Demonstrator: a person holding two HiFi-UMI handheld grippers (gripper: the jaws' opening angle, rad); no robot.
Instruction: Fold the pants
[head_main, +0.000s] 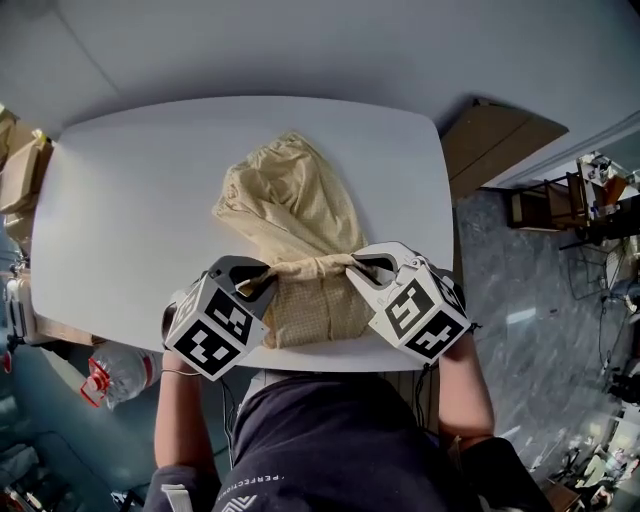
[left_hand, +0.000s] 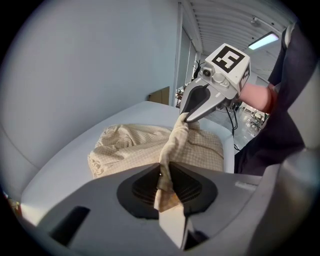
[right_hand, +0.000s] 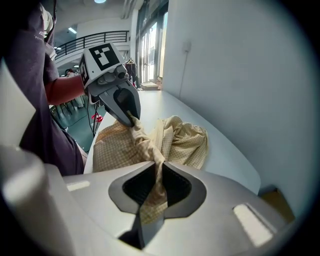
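Left gripper (head_main: 258, 282) and right gripper (head_main: 362, 268) each pinch a bunched edge of the pants (head_main: 290, 210), stretched taut between them at the near edge of the white table (head_main: 120, 200). The pale yellow, finely checked cloth lies rumpled, its long axis running near to far.

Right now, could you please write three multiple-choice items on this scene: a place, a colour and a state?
1. Where do the pants lie? A) on the table B) on the floor C) on a chair
2. What colour are the pants? A) blue B) pale beige C) black
3. How are the left gripper and right gripper? A) both open B) both shut on the pants C) only one shut
Answers: A, they spread over the table; B, the fabric is beige; B, each gripper view shows cloth pinched between its jaws.
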